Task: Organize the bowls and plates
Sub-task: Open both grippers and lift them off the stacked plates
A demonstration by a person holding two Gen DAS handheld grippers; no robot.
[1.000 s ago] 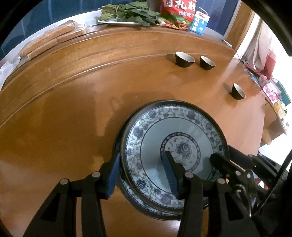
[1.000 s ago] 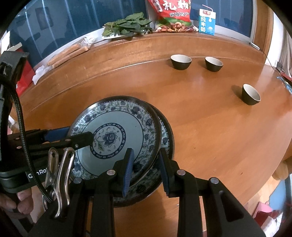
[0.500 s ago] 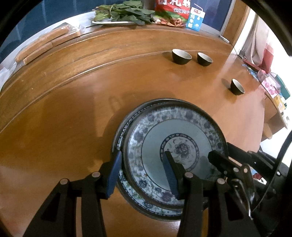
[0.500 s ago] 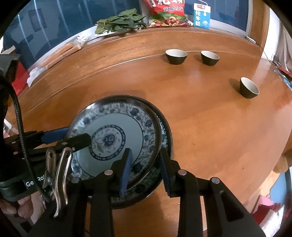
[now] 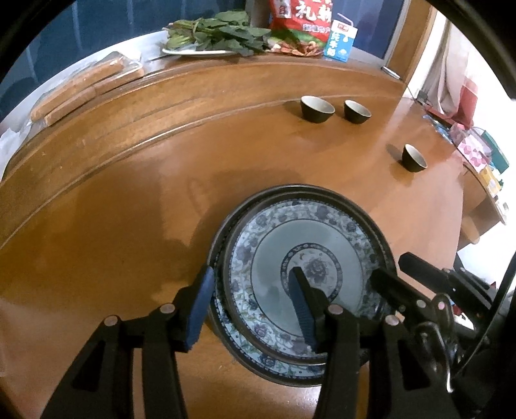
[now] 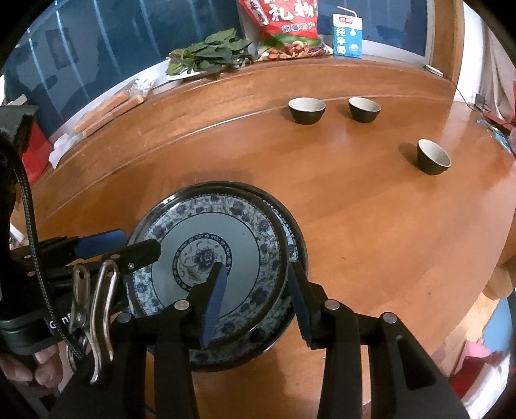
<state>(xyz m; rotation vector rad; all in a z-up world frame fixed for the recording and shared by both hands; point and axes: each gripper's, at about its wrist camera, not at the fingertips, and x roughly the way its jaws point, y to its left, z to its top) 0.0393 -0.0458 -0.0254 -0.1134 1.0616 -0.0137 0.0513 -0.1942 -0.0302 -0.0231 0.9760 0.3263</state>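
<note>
A blue-and-white floral plate (image 5: 290,245) (image 6: 213,232) lies on a second matching plate (image 5: 277,367) (image 6: 290,248) on the wooden table. My left gripper (image 5: 251,306) is open, its jaws straddling the top plate's left rim. My right gripper (image 6: 258,296) is open, its jaws straddling the right rim of the stack. Three small dark bowls stand further back: two side by side (image 6: 306,109) (image 6: 364,109) and one to the right (image 6: 432,156); they also show in the left wrist view (image 5: 317,109) (image 5: 356,111) (image 5: 414,158).
At the table's far edge are a plate of green leaves (image 6: 209,56), a red snack bag (image 6: 283,22), a blue milk carton (image 6: 347,35) and wrapped bread sticks (image 5: 84,87). The table's right edge (image 6: 503,258) drops off beside the stack.
My right gripper has opened wide from a narrow grip on the plate's rim. The top plate has settled closer onto the lower one. Both cameras drew slightly nearer.
</note>
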